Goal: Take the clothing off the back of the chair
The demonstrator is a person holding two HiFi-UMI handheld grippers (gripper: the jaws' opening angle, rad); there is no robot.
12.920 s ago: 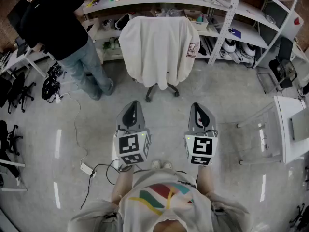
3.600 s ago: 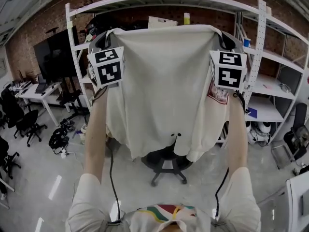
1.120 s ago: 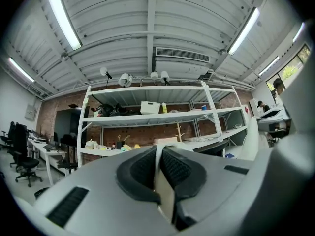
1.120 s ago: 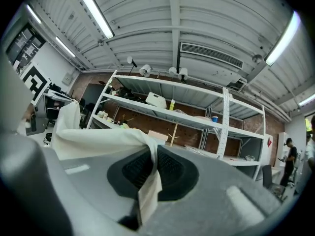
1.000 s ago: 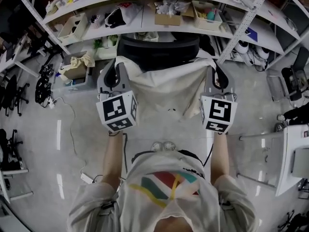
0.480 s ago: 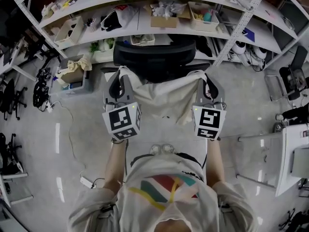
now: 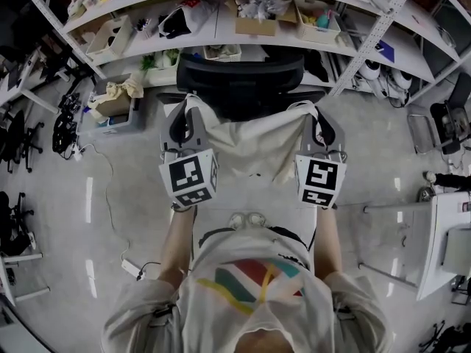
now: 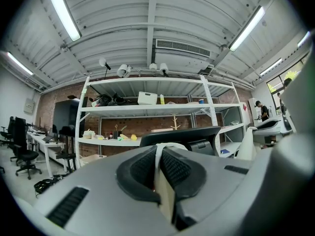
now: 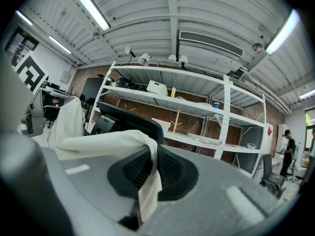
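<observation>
A cream garment [image 7: 254,147] hangs spread between my two grippers, in front of the black office chair [image 7: 241,79], whose back is bare. My left gripper [image 7: 185,116] is shut on one top corner of the cloth [image 8: 162,181]. My right gripper [image 7: 318,120] is shut on the other corner [image 9: 147,181], and the fabric runs off to the left from its jaws. The chair's back [image 8: 179,135] shows just beyond the cloth in the left gripper view, and the chair [image 9: 130,118] also stands behind the cloth in the right gripper view.
White shelving [image 7: 221,31] full of boxes and clutter stands right behind the chair. A box with cloth [image 7: 114,101] sits on the floor at left. A power strip and cable [image 7: 132,267] lie on the floor near my left side. A white table [image 7: 441,234] stands at right.
Both grippers have come down a little with the garment. The view has shifted slightly; the cloth stays stretched between them off the chair.
</observation>
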